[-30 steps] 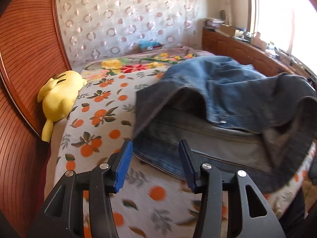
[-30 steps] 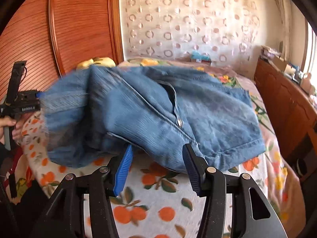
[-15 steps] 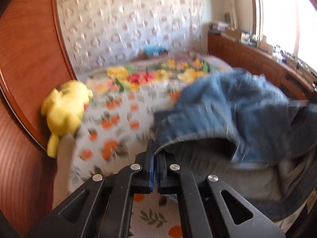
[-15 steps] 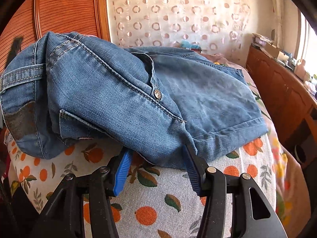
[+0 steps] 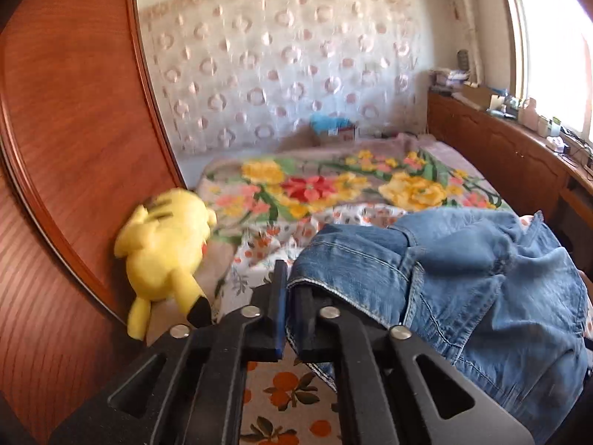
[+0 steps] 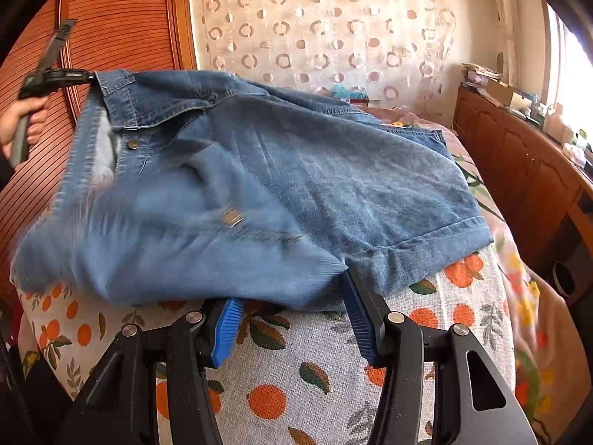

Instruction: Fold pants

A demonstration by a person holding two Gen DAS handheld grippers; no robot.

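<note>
One pair of blue denim pants [image 6: 281, 185] lies across the near end of the bed [image 6: 296, 378], on its orange-print cover. Two tools are in play. The left tool [image 5: 291, 293] is clenched on a hemmed edge of the pants, the denim pinched between its pads; in the right wrist view that same tool [image 6: 79, 76] holds the waistband corner lifted above the bed at the pants' far left, with a person's hand [image 6: 22, 122] around its handle. The right tool [image 6: 292, 304] is released, its two blue pads spread apart at the near edge of the pants, the cloth drooping over the pad tips without being pinched. One yellow plush toy [image 5: 166, 248] lies on the bed left of the pants, against the wooden panel [image 5: 74, 111].
</note>
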